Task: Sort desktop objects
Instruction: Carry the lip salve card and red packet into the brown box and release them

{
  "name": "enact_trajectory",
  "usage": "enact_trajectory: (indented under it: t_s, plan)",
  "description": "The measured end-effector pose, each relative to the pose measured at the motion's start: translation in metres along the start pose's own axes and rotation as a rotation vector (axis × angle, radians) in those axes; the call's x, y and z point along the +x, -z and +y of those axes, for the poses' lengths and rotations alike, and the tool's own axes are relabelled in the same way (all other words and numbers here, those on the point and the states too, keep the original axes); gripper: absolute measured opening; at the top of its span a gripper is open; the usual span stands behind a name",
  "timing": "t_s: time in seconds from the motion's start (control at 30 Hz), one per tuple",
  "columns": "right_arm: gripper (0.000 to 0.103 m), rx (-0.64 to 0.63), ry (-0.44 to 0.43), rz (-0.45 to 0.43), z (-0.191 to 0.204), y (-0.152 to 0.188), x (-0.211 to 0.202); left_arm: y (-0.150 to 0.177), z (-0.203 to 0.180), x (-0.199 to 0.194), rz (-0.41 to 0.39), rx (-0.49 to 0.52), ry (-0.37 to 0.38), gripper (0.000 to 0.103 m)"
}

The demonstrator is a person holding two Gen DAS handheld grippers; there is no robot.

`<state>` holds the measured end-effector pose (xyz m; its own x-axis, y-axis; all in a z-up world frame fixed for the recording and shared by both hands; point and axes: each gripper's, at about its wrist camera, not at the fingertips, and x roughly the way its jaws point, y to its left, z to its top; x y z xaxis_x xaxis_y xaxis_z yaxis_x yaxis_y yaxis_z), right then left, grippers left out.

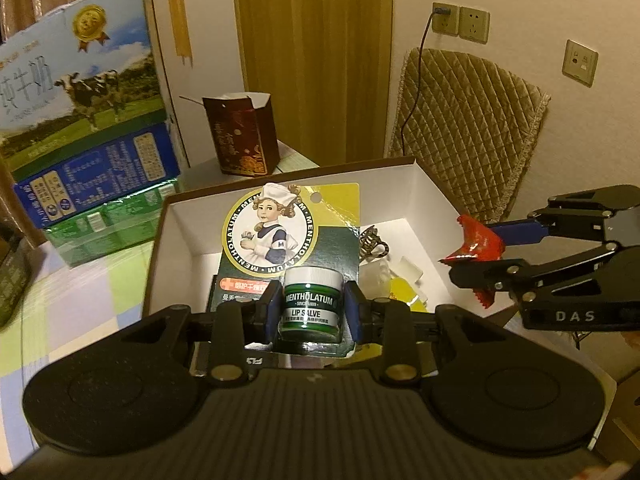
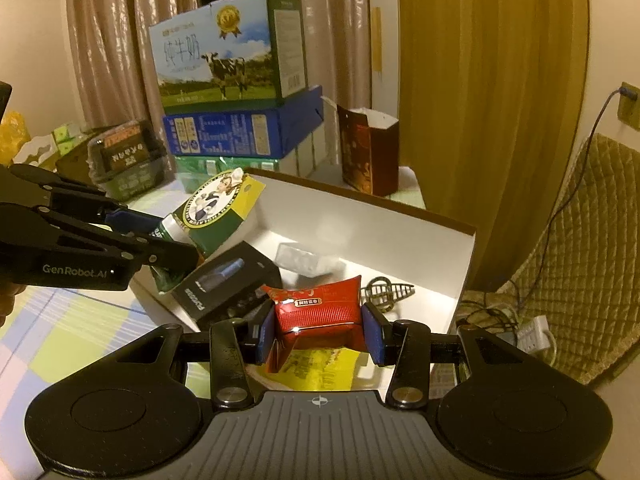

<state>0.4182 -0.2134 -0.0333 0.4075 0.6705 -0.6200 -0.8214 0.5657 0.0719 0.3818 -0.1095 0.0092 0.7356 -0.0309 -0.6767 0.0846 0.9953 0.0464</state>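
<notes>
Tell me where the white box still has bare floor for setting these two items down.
In the white box, bare floor runs along the back wall, behind the hair claw and clear plastic pack. The near-left corner is crowded: black box there, yellow packet under the right gripper.

A home room: curtains [image 2: 120, 40]; stacked milk cartons [image 2: 228, 52]; quilted chair [image 1: 460, 128].

Left gripper [image 1: 313, 312] jaws clamp the lip salve pack [image 1: 296, 240] above the white box [image 1: 424, 184].
</notes>
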Motion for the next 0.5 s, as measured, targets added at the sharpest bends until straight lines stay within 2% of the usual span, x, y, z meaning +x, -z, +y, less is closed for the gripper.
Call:
enact_trajectory:
  t_s: [0.3,0.5]
  plan:
    - [0.042,-0.029,-0.007,0.065,-0.014,-0.004,0.029,-0.008,-0.002,0.035,0.054,-0.019,0.036,0.028]
    - [0.042,-0.036,-0.019,0.115,-0.021,-0.005,0.048,-0.009,-0.002,0.064,0.129,-0.043,0.059,0.028]
